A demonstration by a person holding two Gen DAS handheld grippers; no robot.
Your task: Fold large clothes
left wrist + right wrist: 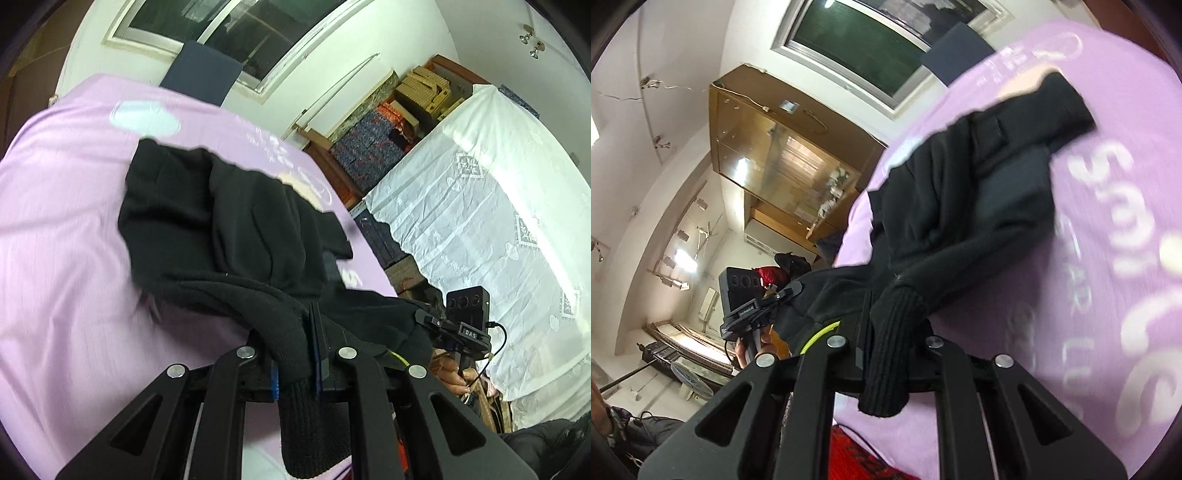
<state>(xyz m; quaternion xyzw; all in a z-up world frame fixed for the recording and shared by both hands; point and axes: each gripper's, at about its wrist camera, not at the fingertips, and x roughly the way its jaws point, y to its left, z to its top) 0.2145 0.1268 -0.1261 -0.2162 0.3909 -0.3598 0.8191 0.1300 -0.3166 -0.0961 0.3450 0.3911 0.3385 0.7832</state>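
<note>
- Now both grippers held the black sweater [221, 229] by its ribbed cuffs, lifted off the purple bedsheet [62, 206].
- Left gripper [295, 354] jaws were pinched nearly shut on one ribbed cuff [310, 413], which hung down behind them.
- Right gripper [894, 347] jaws were pinched nearly shut on the other cuff [890, 362].
- Ahead of the jaws, the sweater's body sagged onto the bed.
- I think this was the sleeve-folding step; next, both cuffs should be carried forward over the body and laid flat.

Lilac printed sheet [66, 221], white lace cloth [498, 206], stacked boxes [373, 147], glass-fronted wooden cabinet [783, 162], window [857, 40].
</note>
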